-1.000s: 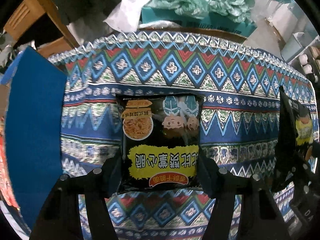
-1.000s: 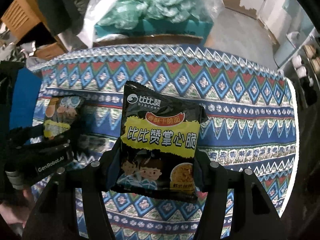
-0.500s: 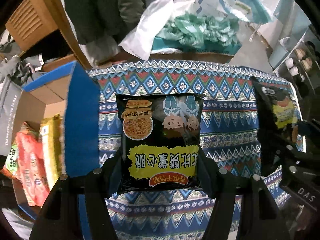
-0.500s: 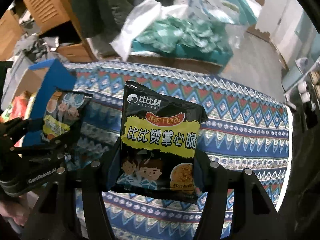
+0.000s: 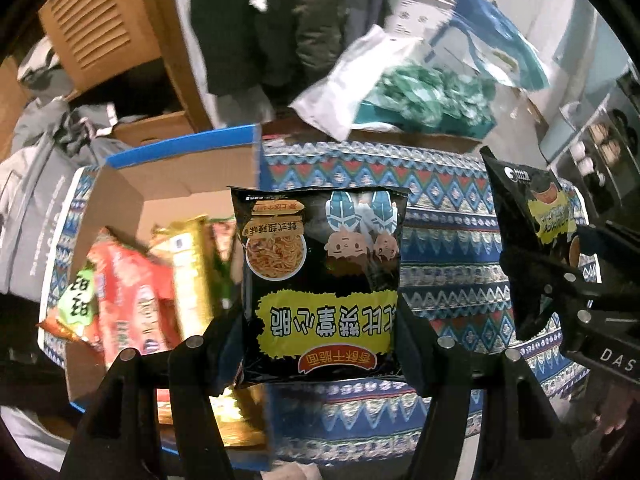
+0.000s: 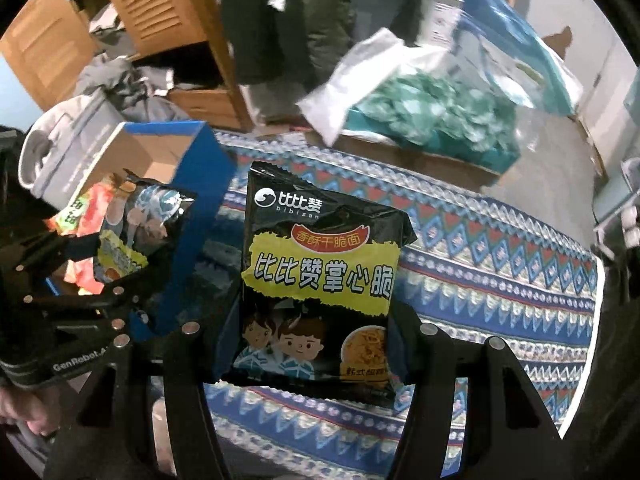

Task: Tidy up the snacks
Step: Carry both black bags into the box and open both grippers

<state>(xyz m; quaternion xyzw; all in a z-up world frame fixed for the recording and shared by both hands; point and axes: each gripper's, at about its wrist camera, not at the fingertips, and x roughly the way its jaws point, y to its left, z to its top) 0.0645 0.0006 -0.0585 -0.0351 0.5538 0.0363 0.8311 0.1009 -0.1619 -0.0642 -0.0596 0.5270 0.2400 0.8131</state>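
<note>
My left gripper (image 5: 320, 340) is shut on a black noodle-snack packet (image 5: 320, 280), held upside down above the table's left edge. Just left of it stands an open blue cardboard box (image 5: 176, 176) with several red, gold and green snack packs (image 5: 132, 300) inside. My right gripper (image 6: 312, 344) is shut on a second black noodle-snack packet (image 6: 320, 280), held upright over the patterned tablecloth (image 6: 500, 264). The right gripper and its packet show at the right of the left wrist view (image 5: 548, 232). The left gripper with its packet shows at the left of the right wrist view (image 6: 132, 232), beside the box (image 6: 192, 184).
Behind the table lie a white plastic bag (image 5: 360, 76) and a teal box of green packets (image 5: 428, 100). A wooden louvred cabinet (image 6: 160, 12) and a pile of grey clothes (image 6: 120, 84) stand at the back left. The table's right edge (image 6: 596, 320) drops off to the floor.
Both grippers have risen and swung left with their packets. The blue box has come into view, its open inside and snack packs now showing beside the left packet.
</note>
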